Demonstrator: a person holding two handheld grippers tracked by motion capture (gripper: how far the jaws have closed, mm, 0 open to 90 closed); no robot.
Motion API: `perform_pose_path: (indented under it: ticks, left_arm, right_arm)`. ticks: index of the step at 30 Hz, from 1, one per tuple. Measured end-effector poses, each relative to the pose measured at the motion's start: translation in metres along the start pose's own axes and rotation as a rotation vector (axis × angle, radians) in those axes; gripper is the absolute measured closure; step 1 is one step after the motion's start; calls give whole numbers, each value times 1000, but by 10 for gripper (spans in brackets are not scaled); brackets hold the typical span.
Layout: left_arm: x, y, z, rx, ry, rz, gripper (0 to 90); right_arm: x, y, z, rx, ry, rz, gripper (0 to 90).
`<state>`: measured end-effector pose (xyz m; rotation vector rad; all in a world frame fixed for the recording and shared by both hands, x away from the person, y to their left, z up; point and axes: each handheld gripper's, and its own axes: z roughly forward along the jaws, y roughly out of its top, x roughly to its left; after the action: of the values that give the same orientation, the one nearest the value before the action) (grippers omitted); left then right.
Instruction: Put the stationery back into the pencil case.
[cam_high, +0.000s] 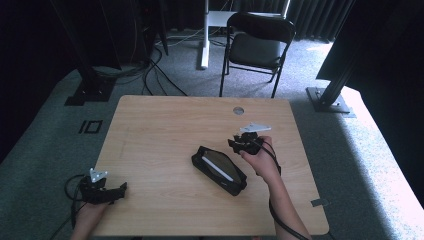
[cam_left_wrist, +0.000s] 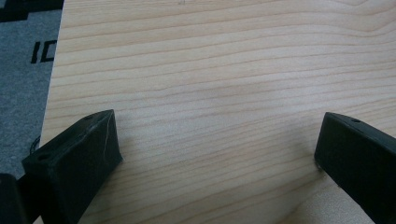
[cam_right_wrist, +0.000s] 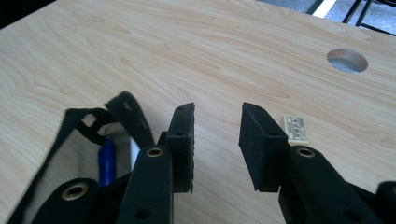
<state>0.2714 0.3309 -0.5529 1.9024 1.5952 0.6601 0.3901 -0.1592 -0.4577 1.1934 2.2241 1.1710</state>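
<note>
Just left of my right gripper (cam_high: 234, 144), its jaws parted and holding nothing, the open black fabric pencil case (cam_high: 219, 170) lies lengthwise diagonally, showing a blue pen (cam_right_wrist: 106, 163).

Black pencil case (cam_high: 219, 170) open, lying diagonally mid-table; blue pen (cam_right_wrist: 106, 167) inside.

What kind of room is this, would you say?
Probably a lab or recording studio: black curtains ring a carpeted floor, cables trail to dark stands, and a bare wooden table sits before a folding chair.
</note>
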Motion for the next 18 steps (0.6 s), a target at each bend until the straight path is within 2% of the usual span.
perform_pose_path:
  ticks: [18]
  left_arm:
    - [0,0,0,0,0,0,4]
  right_arm:
    - [-31,-17,22,19,-59,49,609]
